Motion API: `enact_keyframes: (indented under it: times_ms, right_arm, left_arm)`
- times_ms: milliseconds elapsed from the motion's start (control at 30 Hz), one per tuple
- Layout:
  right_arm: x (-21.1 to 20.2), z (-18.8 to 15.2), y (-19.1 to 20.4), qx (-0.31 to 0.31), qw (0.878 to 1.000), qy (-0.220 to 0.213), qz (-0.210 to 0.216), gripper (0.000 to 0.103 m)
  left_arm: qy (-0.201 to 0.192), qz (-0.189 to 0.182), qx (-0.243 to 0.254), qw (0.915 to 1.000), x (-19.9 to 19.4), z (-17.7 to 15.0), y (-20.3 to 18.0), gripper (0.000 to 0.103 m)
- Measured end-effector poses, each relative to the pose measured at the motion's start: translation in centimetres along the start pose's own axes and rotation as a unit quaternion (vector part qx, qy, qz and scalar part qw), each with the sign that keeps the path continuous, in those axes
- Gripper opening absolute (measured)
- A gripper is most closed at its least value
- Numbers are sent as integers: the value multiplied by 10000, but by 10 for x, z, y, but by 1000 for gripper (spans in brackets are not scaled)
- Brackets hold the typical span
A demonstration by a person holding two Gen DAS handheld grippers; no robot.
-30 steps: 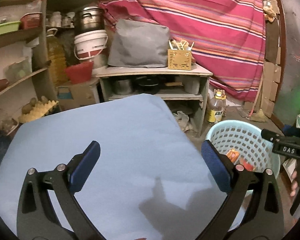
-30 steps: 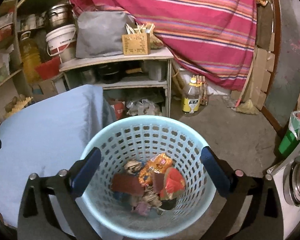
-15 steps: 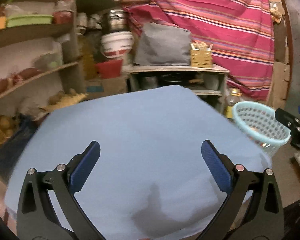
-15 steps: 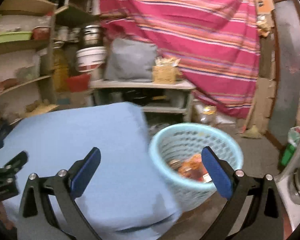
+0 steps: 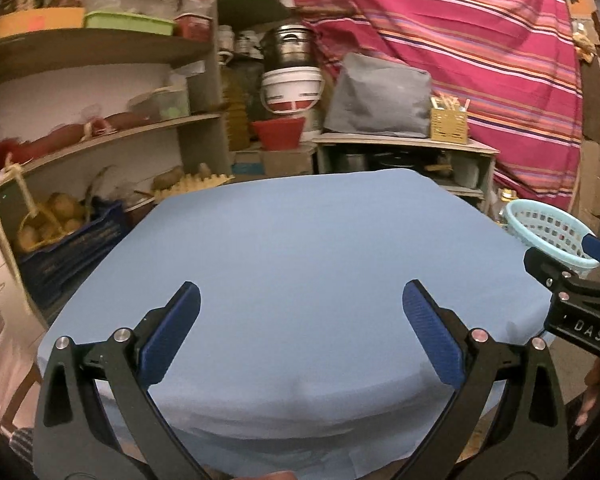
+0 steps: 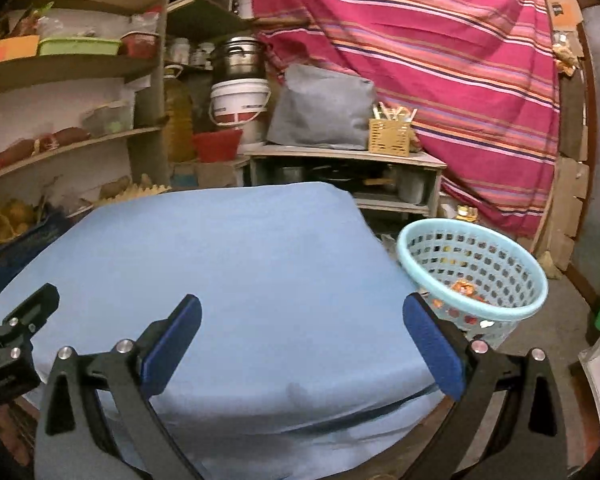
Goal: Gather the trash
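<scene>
The left claw is hanging with its blue pads spread wide and holding nothing, above the near part of the tabletop, which a pale blue cloth is covering. The right claw is standing just as wide and is also gripping nothing.

In the left wrist view, the basket is showing only as a slice of pale blue lattice at about 3 o'clock, past the tabletop's right edge, and its inside is hidden. The black body of the right claw is crossing in front of it at the frame's right edge.

The right wrist view is giving far more of the basket, sitting at 2 o'clock on the floor just beside the tabletop's right edge. Here the trash is lying inside it as orange and red scraps low in the basket, some glimpsed through the holes. This view is also catching part of the left claw at 9 o'clock.

Both views are showing the shelves, a white bucket and a striped red cloth hanging at 12 o'clock.
</scene>
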State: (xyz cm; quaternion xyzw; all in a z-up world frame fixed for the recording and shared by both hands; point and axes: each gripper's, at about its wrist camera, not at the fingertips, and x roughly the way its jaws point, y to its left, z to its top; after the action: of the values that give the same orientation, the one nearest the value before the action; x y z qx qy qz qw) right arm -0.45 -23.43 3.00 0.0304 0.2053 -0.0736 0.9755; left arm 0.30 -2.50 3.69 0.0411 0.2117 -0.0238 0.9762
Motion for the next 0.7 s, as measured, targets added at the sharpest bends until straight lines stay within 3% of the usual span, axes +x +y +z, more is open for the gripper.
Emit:
enact_keyframes:
  times_ms: [200, 700]
  right_arm:
    - [4, -5, 20, -73, 9996, 45, 275, 98]
    - [8, -7, 34, -211, 9993, -38, 320, 98]
  left_arm:
    - [58, 62, -343, 9994, 1, -7, 20, 98]
    - [53, 76, -326, 9994, 8, -11, 27, 98]
